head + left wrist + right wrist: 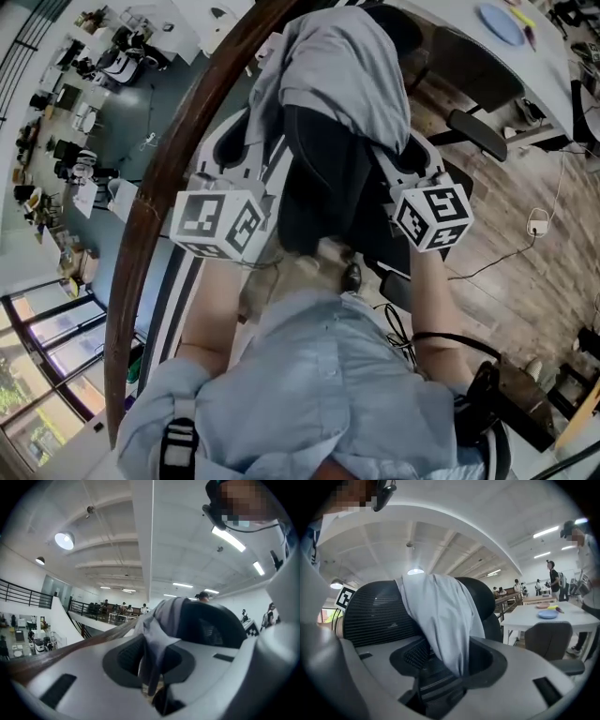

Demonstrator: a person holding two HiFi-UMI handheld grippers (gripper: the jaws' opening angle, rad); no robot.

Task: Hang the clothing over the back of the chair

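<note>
Pinching the grey clothing [342, 70] with both tools: narrow clamp on a hanging fold in the left gripper [151, 667], same on another fold in the right gripper [452, 660]. Reaching forward with bare left forearm [211, 319] and right forearm [433, 300], roughly level, one on each side of the black mesh chair [377, 613]. Draped over the top of the chair back, hanging down the near side into both sets of jaws.

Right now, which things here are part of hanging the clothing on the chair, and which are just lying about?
Job: grey garment, black chair back, left gripper, right gripper, both shut on the garment.
Lying about: white table, blue plate, second chair, floor cable.
</note>
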